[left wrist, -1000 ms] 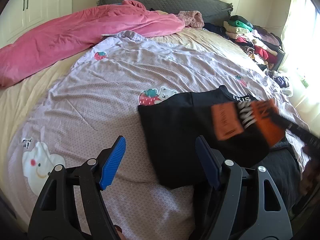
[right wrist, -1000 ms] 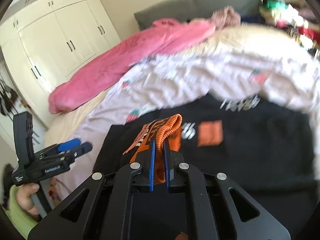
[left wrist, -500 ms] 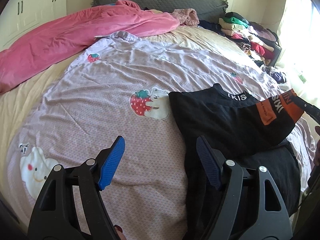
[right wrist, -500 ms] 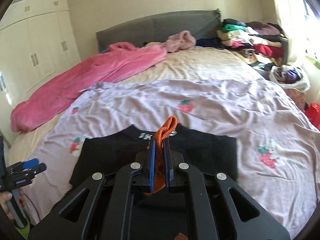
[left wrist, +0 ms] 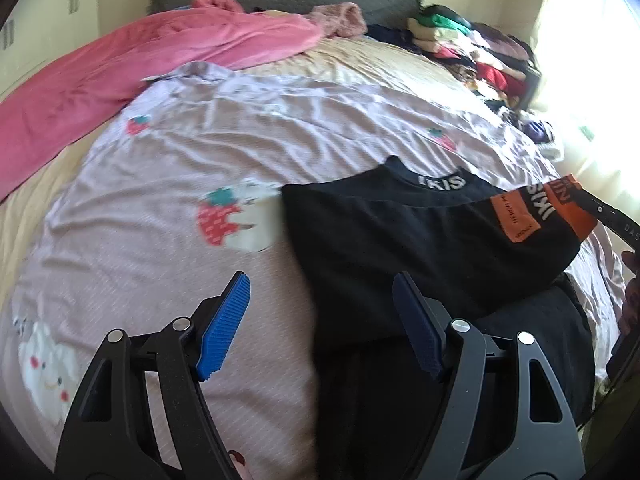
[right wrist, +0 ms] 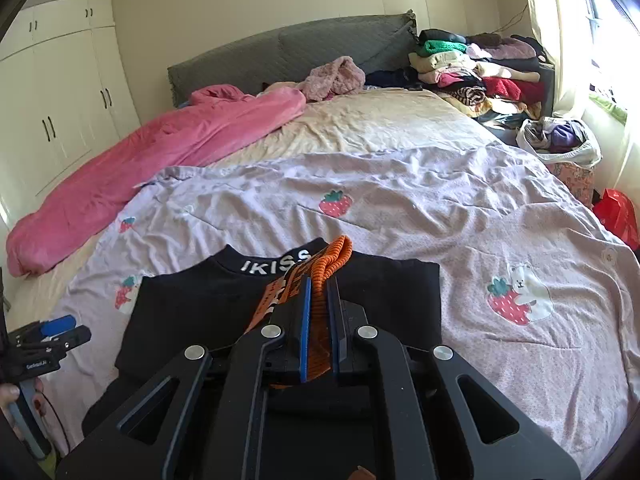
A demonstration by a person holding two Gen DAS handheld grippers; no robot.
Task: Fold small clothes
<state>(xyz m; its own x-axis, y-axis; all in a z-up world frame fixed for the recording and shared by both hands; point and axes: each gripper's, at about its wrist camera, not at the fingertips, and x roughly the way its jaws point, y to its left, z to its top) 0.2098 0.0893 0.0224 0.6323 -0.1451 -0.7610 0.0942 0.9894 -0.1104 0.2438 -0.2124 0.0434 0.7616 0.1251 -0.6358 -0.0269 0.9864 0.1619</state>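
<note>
The right gripper [right wrist: 318, 320] is pinching the black shirt's [left wrist: 400, 248] orange cuff [right wrist: 328, 264], folding the sleeve in toward nine o'clock, while the left gripper [left wrist: 320, 320] is hanging wide open and empty, so next it probably needs laying flat.

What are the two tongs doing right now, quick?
Left tongs: open, holding nothing, above the edge of the black top.
Right tongs: closed on the top's orange cuff.

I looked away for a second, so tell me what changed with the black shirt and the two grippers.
The right gripper carried the orange sleeve cuff from over the black shirt out to the shirt's right side, staying shut on it. The left gripper stayed open and empty. The shirt's body stayed flat on the purple sheet.
</note>
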